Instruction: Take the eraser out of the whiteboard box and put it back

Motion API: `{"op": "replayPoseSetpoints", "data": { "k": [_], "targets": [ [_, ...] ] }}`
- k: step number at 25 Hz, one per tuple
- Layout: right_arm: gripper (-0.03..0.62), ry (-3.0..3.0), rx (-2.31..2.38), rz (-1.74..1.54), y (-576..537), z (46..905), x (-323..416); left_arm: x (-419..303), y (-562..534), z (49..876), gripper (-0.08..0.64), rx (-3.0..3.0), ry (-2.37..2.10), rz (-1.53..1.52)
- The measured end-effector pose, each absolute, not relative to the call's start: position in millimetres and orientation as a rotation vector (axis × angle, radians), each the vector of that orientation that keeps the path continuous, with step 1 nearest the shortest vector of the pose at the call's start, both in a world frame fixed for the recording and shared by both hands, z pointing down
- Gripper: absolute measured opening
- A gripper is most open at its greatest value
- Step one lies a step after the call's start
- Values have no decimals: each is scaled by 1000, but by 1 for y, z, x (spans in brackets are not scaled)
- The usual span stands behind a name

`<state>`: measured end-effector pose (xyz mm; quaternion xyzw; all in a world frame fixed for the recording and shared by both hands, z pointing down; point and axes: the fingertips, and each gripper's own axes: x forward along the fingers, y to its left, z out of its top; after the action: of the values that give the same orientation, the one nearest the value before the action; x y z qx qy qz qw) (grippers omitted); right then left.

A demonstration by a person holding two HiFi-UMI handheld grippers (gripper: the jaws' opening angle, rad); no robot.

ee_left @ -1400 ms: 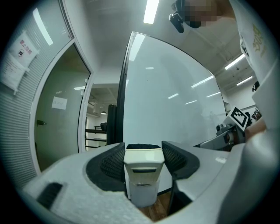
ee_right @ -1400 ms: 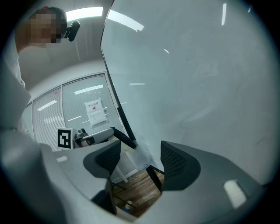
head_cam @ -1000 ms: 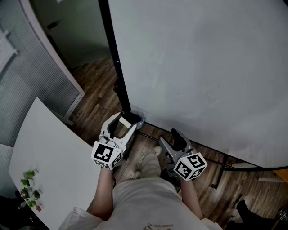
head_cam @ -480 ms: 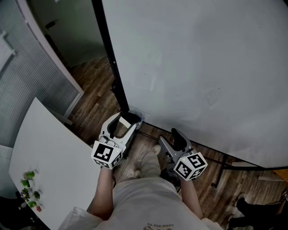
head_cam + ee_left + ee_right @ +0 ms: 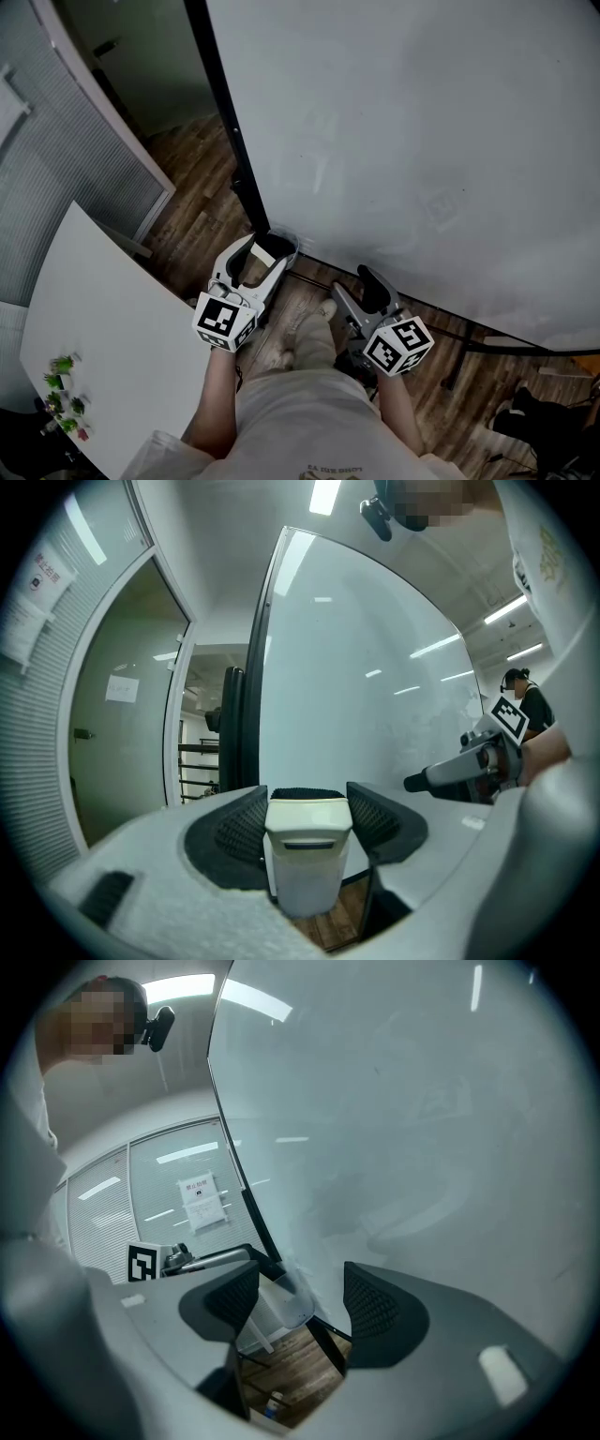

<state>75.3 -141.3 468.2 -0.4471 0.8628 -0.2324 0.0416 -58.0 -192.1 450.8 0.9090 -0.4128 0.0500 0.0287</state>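
Note:
My left gripper (image 5: 255,262) is shut on the eraser (image 5: 264,249), a cream plastic block with a black felt face. In the left gripper view the eraser (image 5: 305,850) stands upright, with both ribbed pads of that gripper (image 5: 305,829) pressed against it. The clear whiteboard box (image 5: 292,246) hangs at the whiteboard's lower left corner, just beyond the eraser. That box (image 5: 284,1303) shows through the gap of my right gripper (image 5: 300,1302), which is open with nothing between its pads. In the head view the right gripper (image 5: 348,282) sits to the right of the left one, close to the board.
The big whiteboard (image 5: 422,141) fills the upper right, with its black frame post (image 5: 225,131) at its left edge. A white table (image 5: 103,319) with small plants (image 5: 61,398) lies at the left. Wooden floor and the board's stand foot (image 5: 469,342) are below.
Both grippers keep their places. The head view has shifted slightly, and a bit more of the eraser's pale body shows between the left jaws.

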Motion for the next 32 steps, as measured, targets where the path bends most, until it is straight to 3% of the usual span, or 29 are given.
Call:
{"op": "replayPoseSetpoints", "data": {
  "k": [32],
  "targets": [
    [284, 2649, -1392, -729, -145, 474, 78, -48, -204, 475, 265, 2803, -1238, 233]
  ]
}}
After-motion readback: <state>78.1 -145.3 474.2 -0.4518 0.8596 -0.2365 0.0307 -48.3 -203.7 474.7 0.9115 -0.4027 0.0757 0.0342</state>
